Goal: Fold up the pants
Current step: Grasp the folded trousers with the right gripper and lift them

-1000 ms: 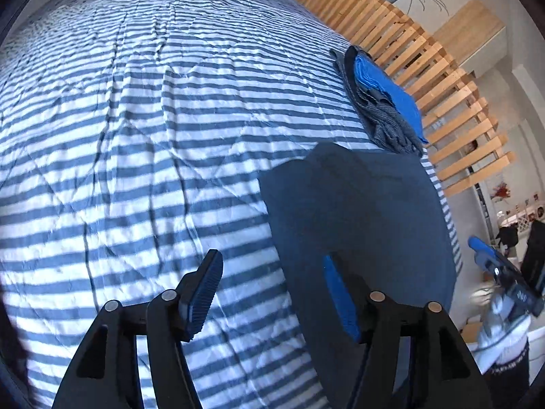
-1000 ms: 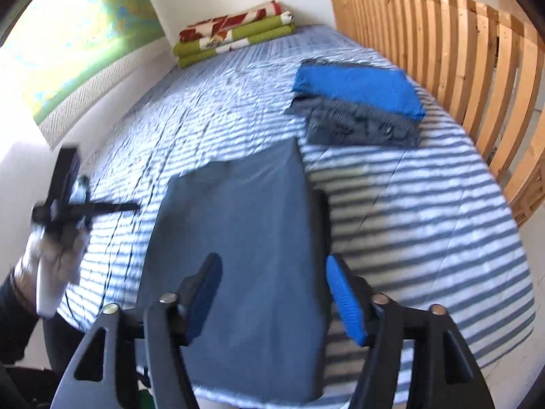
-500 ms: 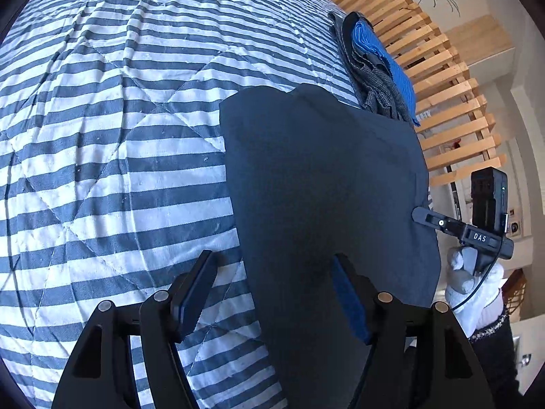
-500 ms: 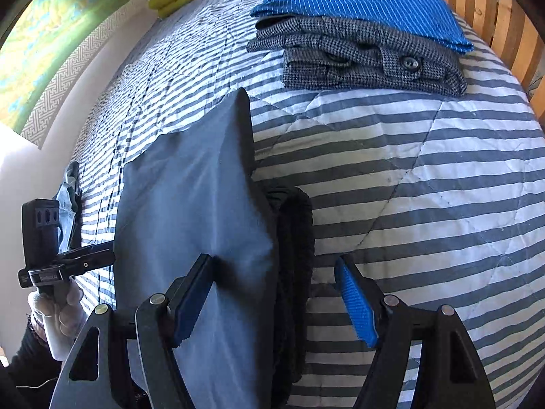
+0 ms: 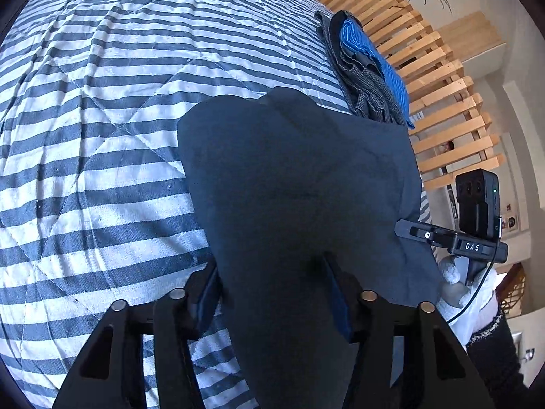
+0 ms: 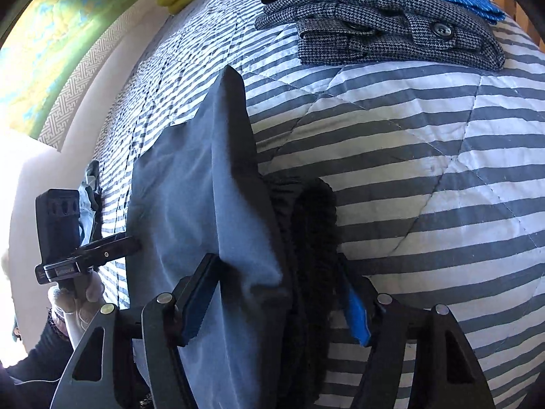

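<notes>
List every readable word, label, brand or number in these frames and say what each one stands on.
"DAS": white letters on the black body of the right gripper, seen from the left wrist view.
Label on the left gripper, seen from the right wrist view: too blurred to read.
The dark pants, striped bedspread and folded clothes show no text.

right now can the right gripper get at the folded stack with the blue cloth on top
Probably not yet. The right gripper has the dark pants between its closing jaws. The folded stack lies beyond, across bare striped quilt, so only the pants occupy it.
</notes>
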Action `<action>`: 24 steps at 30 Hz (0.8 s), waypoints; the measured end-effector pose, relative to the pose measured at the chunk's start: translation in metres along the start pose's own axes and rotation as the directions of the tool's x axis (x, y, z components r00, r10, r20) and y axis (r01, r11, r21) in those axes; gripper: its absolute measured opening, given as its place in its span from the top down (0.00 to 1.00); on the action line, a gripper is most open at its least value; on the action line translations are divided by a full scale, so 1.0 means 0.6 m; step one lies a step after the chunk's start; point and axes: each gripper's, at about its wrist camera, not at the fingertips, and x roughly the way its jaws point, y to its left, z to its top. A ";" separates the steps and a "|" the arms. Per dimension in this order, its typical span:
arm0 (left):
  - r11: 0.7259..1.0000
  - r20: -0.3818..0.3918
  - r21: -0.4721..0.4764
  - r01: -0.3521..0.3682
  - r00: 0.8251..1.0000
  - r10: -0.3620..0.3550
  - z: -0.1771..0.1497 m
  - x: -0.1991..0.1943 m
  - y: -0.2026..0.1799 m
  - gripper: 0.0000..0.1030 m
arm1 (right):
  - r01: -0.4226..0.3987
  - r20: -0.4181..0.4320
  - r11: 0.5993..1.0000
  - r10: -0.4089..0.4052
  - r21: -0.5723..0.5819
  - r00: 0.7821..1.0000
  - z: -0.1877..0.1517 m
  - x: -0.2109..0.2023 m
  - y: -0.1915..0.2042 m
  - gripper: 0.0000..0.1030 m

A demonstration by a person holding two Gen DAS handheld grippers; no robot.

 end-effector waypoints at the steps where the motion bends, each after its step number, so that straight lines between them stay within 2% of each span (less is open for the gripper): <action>1: 1.000 -0.006 0.003 -0.002 1.000 0.002 0.000 0.004 -0.002 0.63 | 0.008 0.006 1.000 -0.008 0.003 1.000 -0.002 0.000 0.000 0.48; 3: 1.000 -0.012 0.002 0.003 1.000 -0.003 0.000 0.010 -0.004 0.77 | 0.023 0.016 1.000 -0.023 0.005 1.000 -0.005 -0.003 0.002 0.57; 4: 1.000 -0.018 0.006 0.011 1.000 -0.011 0.000 0.011 -0.005 0.80 | 0.032 0.022 0.999 -0.032 0.002 0.999 -0.007 -0.006 0.005 0.60; 5: 1.000 -0.020 0.005 0.015 1.000 -0.015 -0.001 0.012 -0.006 0.82 | 0.038 0.027 0.999 -0.038 -0.002 0.999 -0.009 -0.008 0.008 0.64; 7: 1.000 -0.012 0.013 0.004 1.000 -0.004 -0.003 0.010 -0.009 0.82 | 0.050 0.034 0.999 -0.050 -0.012 0.998 -0.010 -0.018 0.012 0.65; 8: 1.000 -0.010 0.017 -0.003 1.000 0.003 -0.004 0.009 -0.009 0.78 | 0.056 0.041 0.998 -0.055 -0.026 0.998 -0.011 -0.020 0.013 0.65; 9: 1.000 -0.008 0.006 -0.010 1.000 0.010 -0.003 0.010 -0.007 0.69 | 0.064 0.041 0.997 -0.063 -0.034 0.997 -0.011 -0.020 0.014 0.59; 10: 1.000 -0.010 -0.016 0.006 1.000 -0.006 -0.001 0.013 -0.003 0.65 | 0.076 0.035 0.997 -0.075 -0.028 0.997 -0.009 -0.017 0.012 0.55; 11: 0.999 -0.010 -0.039 0.034 0.999 -0.034 0.000 0.015 0.002 0.62 | 0.080 0.023 0.997 -0.079 -0.016 0.997 -0.008 -0.010 0.012 0.43; 13: 0.998 -0.004 -0.046 0.041 0.999 -0.041 0.002 0.016 0.003 0.64 | 0.041 0.011 0.999 -0.041 0.025 0.999 -0.006 -0.004 0.000 0.38; 14: 0.999 -0.003 -0.027 0.026 1.000 -0.026 0.002 0.017 -0.002 0.76 | 0.028 0.019 0.999 -0.029 0.029 0.999 -0.006 -0.004 0.000 0.42; 15: 1.000 -0.007 -0.009 0.016 1.000 -0.017 0.001 0.019 -0.007 0.86 | 0.016 0.019 0.999 -0.017 0.028 1.000 -0.007 -0.003 0.002 0.54; 16: 1.000 -0.006 0.004 0.014 1.000 -0.014 -0.001 0.020 -0.014 0.88 | 0.016 0.021 0.999 -0.016 0.030 1.000 -0.008 -0.003 0.006 0.55; 18: 1.000 0.004 0.027 0.012 1.000 -0.012 -0.003 0.012 -0.026 0.91 | 0.034 0.046 0.999 -0.035 0.013 0.998 -0.013 -0.011 0.020 0.73; 20: 0.999 0.019 0.035 0.027 0.999 -0.028 -0.003 -0.002 -0.037 0.91 | 0.032 0.076 0.999 -0.032 0.002 0.997 -0.018 -0.029 0.034 0.83; 24: 0.997 0.035 0.070 0.043 0.998 -0.046 0.000 -0.031 -0.057 0.91 | 0.056 0.126 0.998 -0.053 -0.021 0.991 -0.033 -0.057 0.063 0.84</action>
